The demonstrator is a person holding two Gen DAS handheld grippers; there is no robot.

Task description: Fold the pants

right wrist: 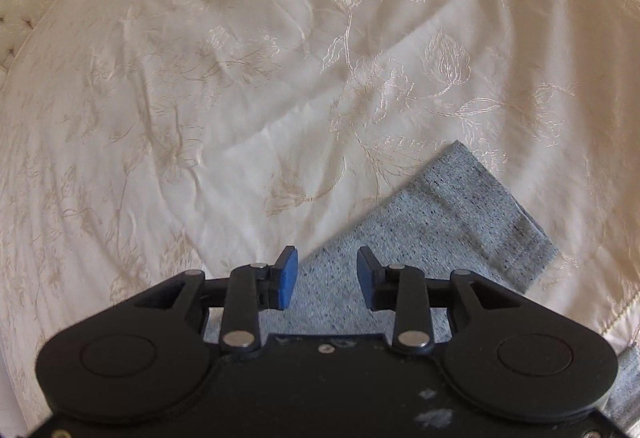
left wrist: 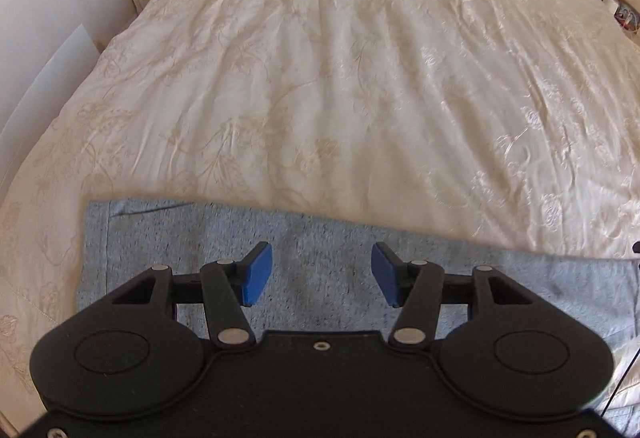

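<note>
Grey pants, two gaping tools

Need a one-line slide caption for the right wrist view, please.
Open right tool poised above the grey pants leg end lying flat on the cream floral bedspread.

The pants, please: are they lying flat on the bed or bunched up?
Flat: the pants lie smooth on the bedspread, edges straight.
</note>
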